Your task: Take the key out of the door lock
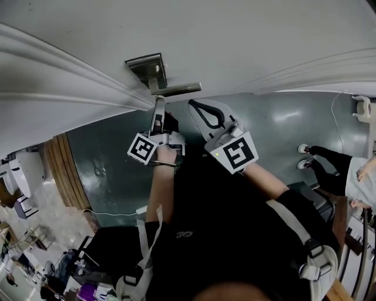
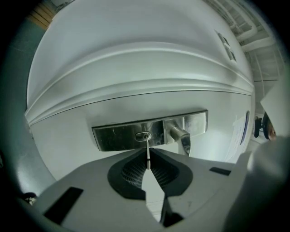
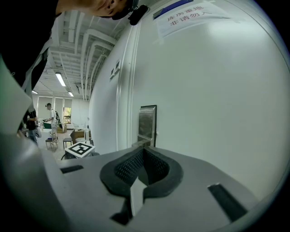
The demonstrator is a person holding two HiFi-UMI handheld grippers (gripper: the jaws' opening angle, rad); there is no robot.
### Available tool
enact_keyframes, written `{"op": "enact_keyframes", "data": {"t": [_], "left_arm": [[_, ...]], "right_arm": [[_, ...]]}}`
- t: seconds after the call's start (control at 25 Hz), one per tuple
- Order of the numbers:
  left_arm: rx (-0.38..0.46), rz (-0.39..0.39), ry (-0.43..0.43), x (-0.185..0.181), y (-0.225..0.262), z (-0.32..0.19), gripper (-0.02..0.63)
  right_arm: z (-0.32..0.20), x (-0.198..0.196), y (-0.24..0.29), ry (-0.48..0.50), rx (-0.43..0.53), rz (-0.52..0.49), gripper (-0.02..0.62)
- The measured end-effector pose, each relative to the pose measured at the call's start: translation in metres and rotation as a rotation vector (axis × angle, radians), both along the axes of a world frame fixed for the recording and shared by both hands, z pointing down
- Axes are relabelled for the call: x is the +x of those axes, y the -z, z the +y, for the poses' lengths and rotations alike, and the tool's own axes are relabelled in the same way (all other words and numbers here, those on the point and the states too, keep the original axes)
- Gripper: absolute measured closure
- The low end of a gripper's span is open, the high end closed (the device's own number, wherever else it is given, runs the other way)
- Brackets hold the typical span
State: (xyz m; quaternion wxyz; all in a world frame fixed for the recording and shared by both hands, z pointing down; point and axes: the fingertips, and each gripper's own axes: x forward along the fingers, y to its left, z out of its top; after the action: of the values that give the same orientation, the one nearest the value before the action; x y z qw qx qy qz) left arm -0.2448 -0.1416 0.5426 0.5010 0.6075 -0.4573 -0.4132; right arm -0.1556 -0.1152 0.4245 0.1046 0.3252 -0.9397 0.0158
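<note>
Key (image 2: 147, 152) sits in the keyhole (image 2: 143, 136) of the lock plate (image 2: 115, 137). It's seen edge-on as a thin pale metal sliver, its outer end pinched betw. the L gripper's (image 1: 159, 101) tips. Those jaws are closed tight on it, w/ the black ribbed pads (image 2: 131, 172) curving away behind the pinch point.

Door (image 2: 136, 68) is white and smooth, w/ raised moulded ridges across the panel. The plate is a brushed-steel rectangle, and a steel lever handle (image 2: 182, 136) sticks out just beside the keyhole. Floor (image 1: 282, 135) below is dark grey-green w/ a slight sheen. A printed paper notice (image 3: 186, 13) is stuck higher on the door. Past the door edge, the R gripper view shows a long bright room w/ ceiling strip lights and a person (image 3: 47, 113) standing far off.

R gripper (image 3: 142, 152) has its jaws together w/ nothing betw. them. It's tipped toward the door near the plate, just beside the L one. Both are pale grey plastic, each w/ a black-and-white marker cube (image 1: 144, 147).
</note>
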Motion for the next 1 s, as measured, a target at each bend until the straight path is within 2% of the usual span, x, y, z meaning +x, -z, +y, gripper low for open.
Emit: {"op": "enact_keyframes", "data": {"t": [0.52,1.0], "left_arm": [[0.006,0.005,-0.002,0.000,-0.004,0.004,0.571],[-0.051,-0.028,0.025,-0.002,-0.011,0.035,0.571]], "right_arm": [[0.010,-0.005,-0.007,0.013,-0.006,0.029,0.588],[0.012,-0.013,-0.013,0.078,-0.025,0.023,0.588]]}}
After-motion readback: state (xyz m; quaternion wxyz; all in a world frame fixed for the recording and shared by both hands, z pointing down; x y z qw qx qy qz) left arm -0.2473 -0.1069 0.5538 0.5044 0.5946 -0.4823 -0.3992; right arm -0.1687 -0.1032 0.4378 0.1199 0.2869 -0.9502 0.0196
